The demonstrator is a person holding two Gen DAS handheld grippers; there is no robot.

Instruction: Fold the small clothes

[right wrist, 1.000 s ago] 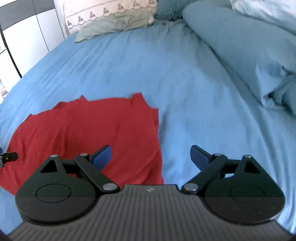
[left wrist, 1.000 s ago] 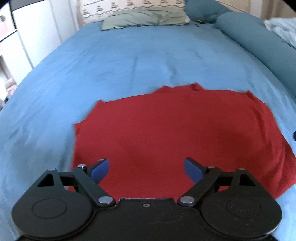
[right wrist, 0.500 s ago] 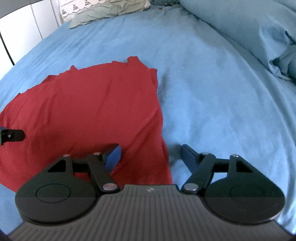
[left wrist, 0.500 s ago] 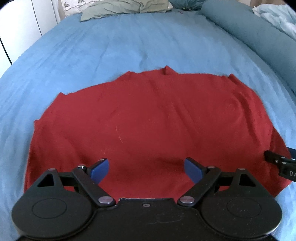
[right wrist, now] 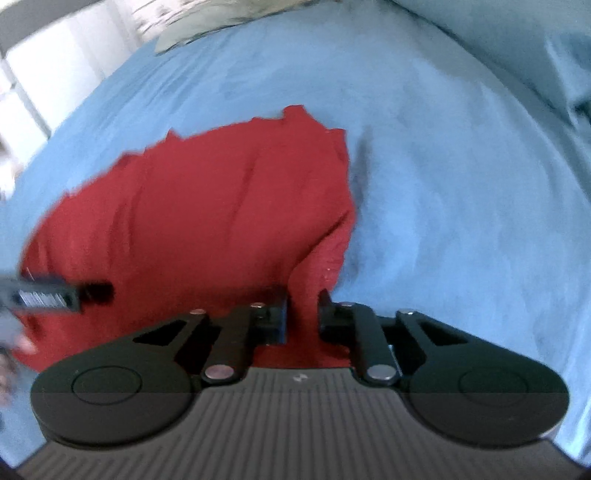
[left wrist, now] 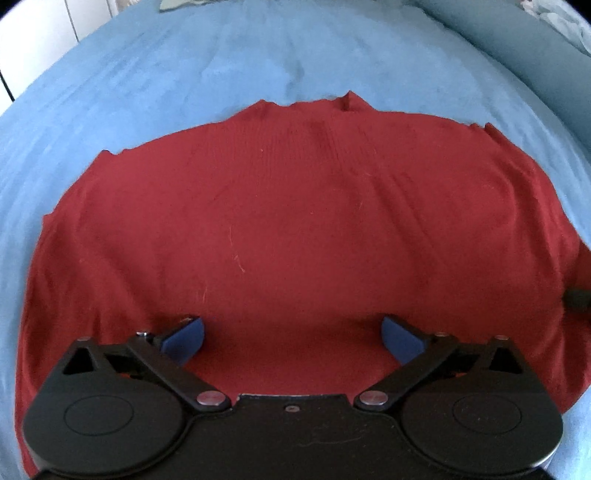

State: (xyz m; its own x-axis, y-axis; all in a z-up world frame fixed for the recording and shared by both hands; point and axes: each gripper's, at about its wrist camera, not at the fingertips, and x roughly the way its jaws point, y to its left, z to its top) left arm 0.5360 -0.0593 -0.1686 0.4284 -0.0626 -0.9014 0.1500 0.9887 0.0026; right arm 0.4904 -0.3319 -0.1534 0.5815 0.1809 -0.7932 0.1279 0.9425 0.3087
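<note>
**Right gripper pinches the red garment's edge; left gripper hangs spread over it**

A red garment (left wrist: 295, 221) lies spread on a blue bedsheet (left wrist: 184, 74), its far edge ragged with a small peak near the middle; the left gripper (left wrist: 293, 330) sits over the cloth's near part with its jaws wide apart, the blue pads (left wrist: 184, 334) holding nothing between them, red fabric showing flat in the gap; the right gripper (right wrist: 303, 314) is at the garment's right edge, its jaws drawn close with a raised fold of red cloth clamped between them, so that a ridge of fabric rises from the sheet to the fingers; the rest of the garment stretches away to the left of that grip, lightly wrinkled. In the right wrist view the left gripper's tip shows as a dark bar over the cloth's left side, blurred; a pale blue duvet (right wrist: 517, 55) is bunched along the bed's right side, well apart from the garment; a pillow (right wrist: 229, 26) lies at the far end, and white cupboard fronts (right wrist: 55, 74) stand beyond the bed's left edge; nothing rests on the garment.
</note>
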